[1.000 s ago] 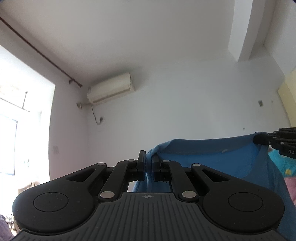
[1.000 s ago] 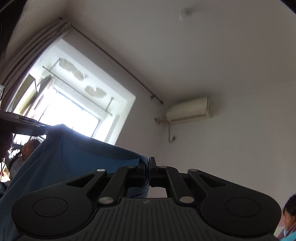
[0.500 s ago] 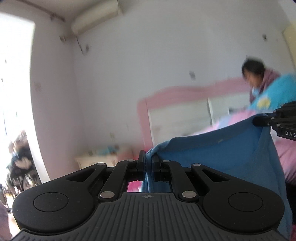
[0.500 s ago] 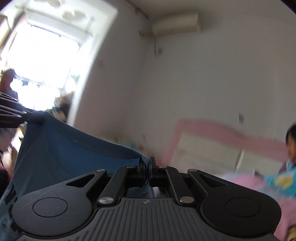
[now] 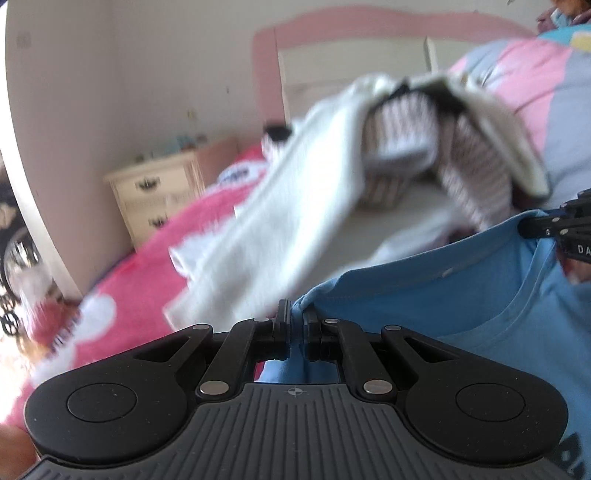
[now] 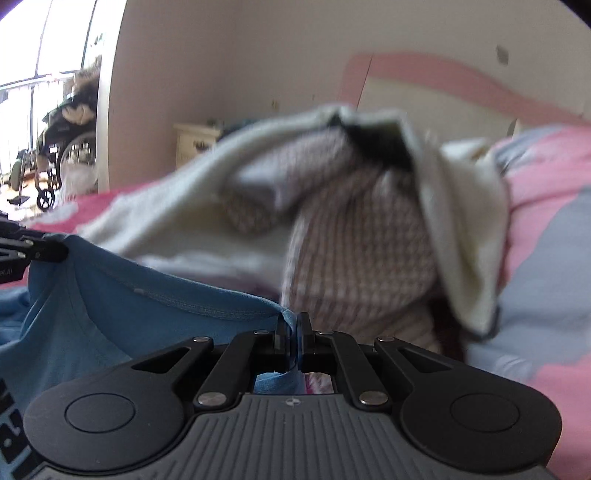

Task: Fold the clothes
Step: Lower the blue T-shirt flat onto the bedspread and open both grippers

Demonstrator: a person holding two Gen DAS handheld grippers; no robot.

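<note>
Sagging softly between them, the light blue shirt [image 5: 461,306] hangs pinched at each shoulder by the closed left gripper [image 5: 297,323] and right gripper [image 6: 293,325].

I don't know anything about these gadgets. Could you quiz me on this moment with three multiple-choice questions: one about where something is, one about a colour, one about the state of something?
1. Where does the pile of cream and striped clothes lie?
A. On the bed
B. On the nightstand
C. On a chair

2. What colour is the shirt in the tongs?
A. Red
B. Blue
C. Green

3. How do the left tongs and right tongs stand?
A. Both wide open
B. One open, one shut
C. Both shut on the shirt

Answers:
1 A: the pile rests on the bedding in front of the pink headboard.
2 B: the cloth stretched between them is plainly blue.
3 C: each pair pinches the shirt's edge near the neckline.
</note>
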